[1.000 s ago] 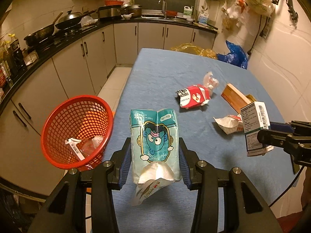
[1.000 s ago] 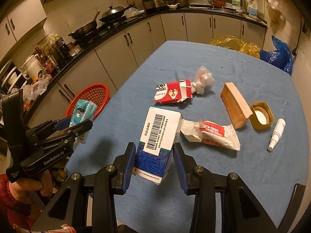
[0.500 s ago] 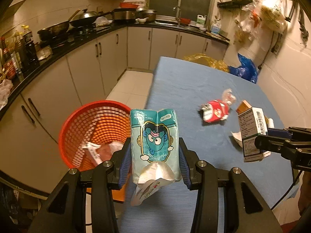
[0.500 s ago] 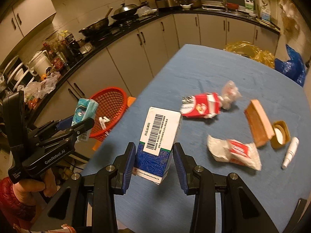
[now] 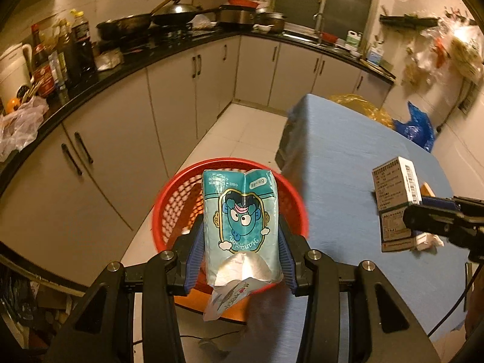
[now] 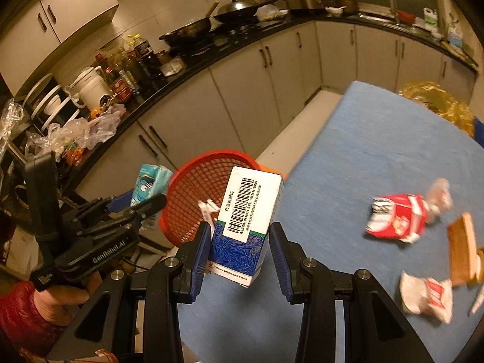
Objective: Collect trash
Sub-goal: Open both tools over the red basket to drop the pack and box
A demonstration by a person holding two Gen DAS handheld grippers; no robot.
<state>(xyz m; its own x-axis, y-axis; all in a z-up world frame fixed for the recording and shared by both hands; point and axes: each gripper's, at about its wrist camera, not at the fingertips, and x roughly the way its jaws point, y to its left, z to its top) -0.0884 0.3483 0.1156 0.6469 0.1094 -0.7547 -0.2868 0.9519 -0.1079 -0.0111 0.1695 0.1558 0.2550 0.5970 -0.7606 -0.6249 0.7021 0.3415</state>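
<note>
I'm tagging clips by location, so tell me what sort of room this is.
A home kitchen, lived-in and cluttered. A black countertop runs along pale cabinets, with woks on the stove and sauce bottles beside it. A table with a blue cloth stands in the middle, a red basket beside it.

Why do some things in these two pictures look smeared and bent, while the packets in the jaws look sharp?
Left wrist view: the teal packet is crisp, the blue table edge and red basket rim smear, and the counters bow from the fisheye lens. Right wrist view: the barcode box is sharp, the red wrapper streaks. Warm yellowish light in both.
</note>
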